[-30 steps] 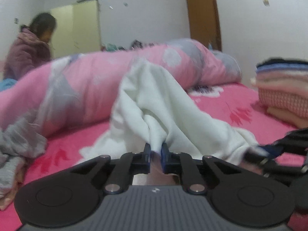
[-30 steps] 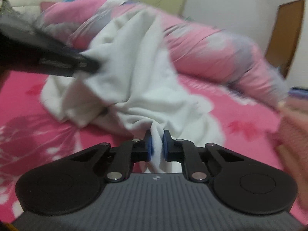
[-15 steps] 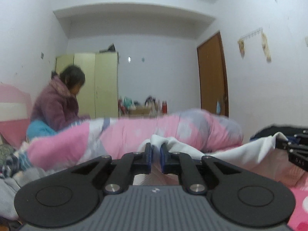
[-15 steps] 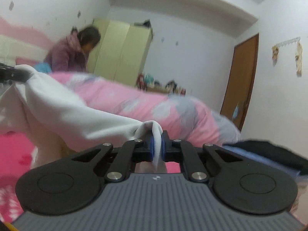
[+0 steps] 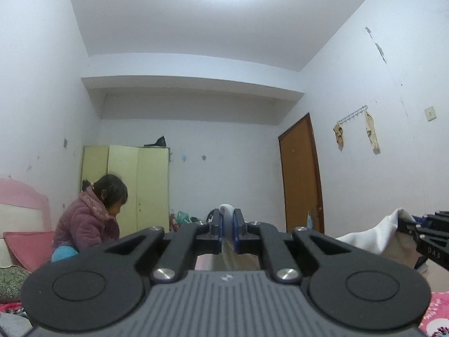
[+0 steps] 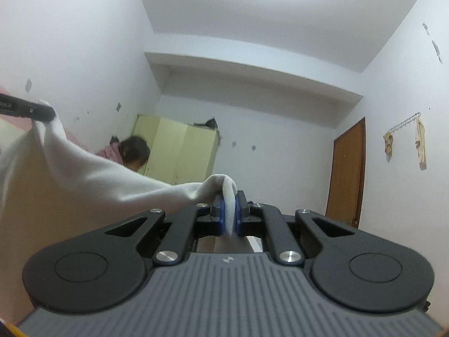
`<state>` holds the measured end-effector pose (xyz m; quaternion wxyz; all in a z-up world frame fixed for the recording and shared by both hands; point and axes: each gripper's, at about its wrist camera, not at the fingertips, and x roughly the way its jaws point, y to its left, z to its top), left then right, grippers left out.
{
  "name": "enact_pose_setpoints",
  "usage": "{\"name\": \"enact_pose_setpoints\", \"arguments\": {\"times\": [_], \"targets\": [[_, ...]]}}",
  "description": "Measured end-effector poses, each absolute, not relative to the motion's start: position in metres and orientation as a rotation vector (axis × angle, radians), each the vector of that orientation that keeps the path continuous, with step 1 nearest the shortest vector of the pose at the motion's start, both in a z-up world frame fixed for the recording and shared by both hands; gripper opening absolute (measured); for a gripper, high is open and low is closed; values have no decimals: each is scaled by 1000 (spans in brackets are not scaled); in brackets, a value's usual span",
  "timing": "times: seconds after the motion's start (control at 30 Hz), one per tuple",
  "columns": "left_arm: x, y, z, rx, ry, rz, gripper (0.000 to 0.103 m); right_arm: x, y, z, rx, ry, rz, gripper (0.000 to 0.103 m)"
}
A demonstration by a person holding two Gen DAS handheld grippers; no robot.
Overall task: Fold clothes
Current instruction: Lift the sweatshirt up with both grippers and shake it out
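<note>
The white garment [image 6: 92, 174], a second ago heaped on the pink bed, now hangs stretched in the air between both grippers, off the bedding and, by the look of it, ready to be shaken flat for a first fold; the left gripper [image 5: 226, 226] and the right gripper [image 6: 229, 216] are each clenched on a bunched edge of it; both now tilt slightly above level, toward the far wall and yellow wardrobe [image 5: 126, 188], where a seated person in a purple jacket [image 5: 84, 224] looks down.

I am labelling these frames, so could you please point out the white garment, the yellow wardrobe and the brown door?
white garment [image 6: 92, 178], right wrist view, on the stretched cloth.
yellow wardrobe [image 5: 151, 188], left wrist view, on its right-hand door panel.
brown door [image 5: 300, 174], left wrist view, on the middle of its face.
</note>
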<state>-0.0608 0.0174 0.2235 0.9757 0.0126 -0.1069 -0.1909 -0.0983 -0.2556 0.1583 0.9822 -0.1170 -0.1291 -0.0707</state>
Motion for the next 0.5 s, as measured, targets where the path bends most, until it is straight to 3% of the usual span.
{"name": "enact_pose_setpoints", "arguments": {"times": [0.23,0.5], "targets": [[-33,18,191,25,-52,-390,8,-85,-268,140,-221,-161,-134,6],[50,21,134,-9,203,-389,8,-30,-285,90,-75,52,-90,6]]}}
